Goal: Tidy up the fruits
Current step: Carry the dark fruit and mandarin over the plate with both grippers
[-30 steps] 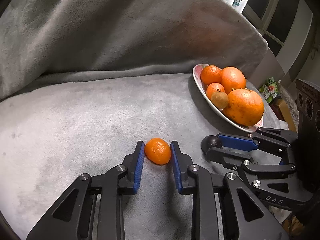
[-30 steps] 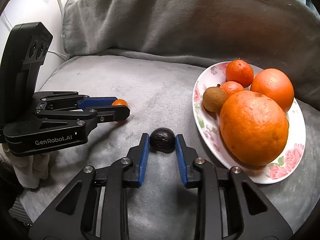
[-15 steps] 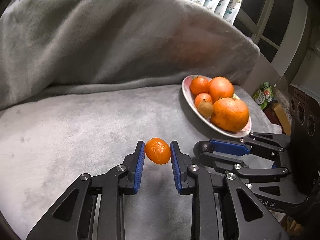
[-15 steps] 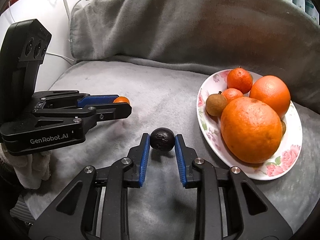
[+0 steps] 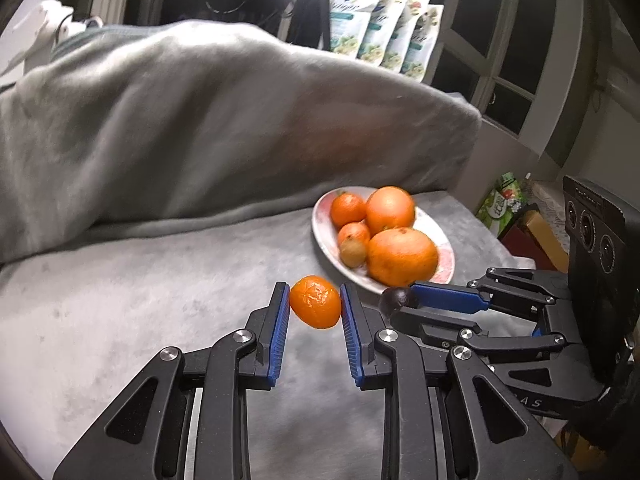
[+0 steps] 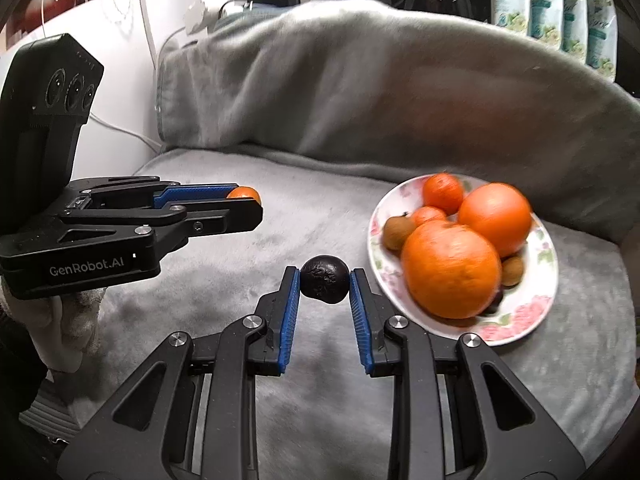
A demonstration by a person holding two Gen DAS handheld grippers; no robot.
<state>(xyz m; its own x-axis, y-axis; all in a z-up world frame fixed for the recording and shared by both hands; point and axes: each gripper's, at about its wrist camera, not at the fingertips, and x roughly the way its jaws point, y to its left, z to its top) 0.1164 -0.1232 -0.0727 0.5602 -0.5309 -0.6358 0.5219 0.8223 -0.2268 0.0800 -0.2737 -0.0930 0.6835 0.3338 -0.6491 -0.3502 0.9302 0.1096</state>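
Left hand-held gripper point(image 5: 315, 307) pinches a small wrinkled mandarin point(image 5: 315, 301) between its blue pads, held clear above the grey blanket point(image 5: 132, 304); right hand-held gripper point(image 6: 325, 285) is clamped on a dark, wrinkled round fruit point(image 6: 324, 285), also held above the blanket; the floral plate point(image 6: 520, 320) sits just to the right, loaded with two big oranges, smaller mandarins and brownish fruits; the two tools hang side by side, both near the plate's front rim.
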